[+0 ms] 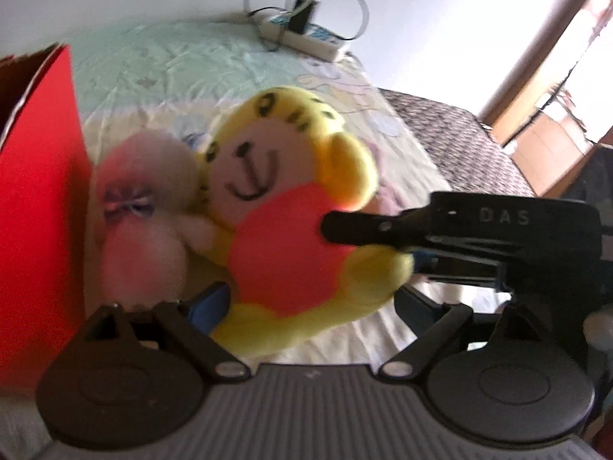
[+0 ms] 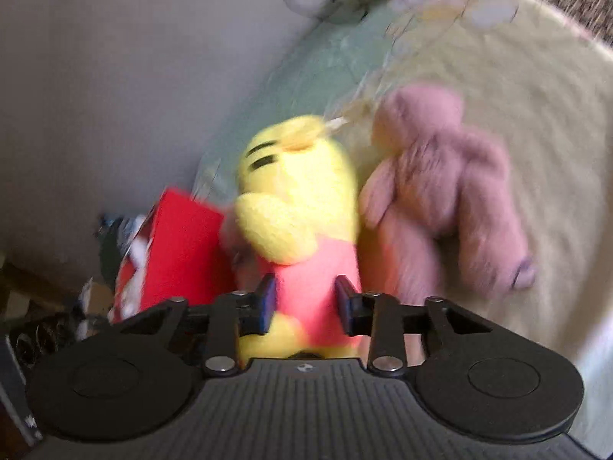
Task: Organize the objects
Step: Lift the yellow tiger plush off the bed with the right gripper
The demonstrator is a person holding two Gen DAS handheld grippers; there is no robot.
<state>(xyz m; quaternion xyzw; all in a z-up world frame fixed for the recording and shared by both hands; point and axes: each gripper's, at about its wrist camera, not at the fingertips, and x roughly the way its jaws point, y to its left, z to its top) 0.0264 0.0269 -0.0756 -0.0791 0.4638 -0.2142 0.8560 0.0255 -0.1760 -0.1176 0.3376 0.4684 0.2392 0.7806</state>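
Yellow plush bear (image 2: 299,207) in its red shirt sits pinched at the belly by the right hand-held gripper (image 2: 306,299), raised over the bed (image 2: 517,122) beside a red box (image 2: 184,245). A pink plush (image 2: 452,191) lies on the bedspread just beside it. The left hand-held gripper (image 1: 306,299) stands wide apart, gripping nothing, with the bear in front of it.

A home bedroom: printed bedsheet (image 1: 161,73), plush toys (image 2: 444,191), power strip (image 1: 306,34).
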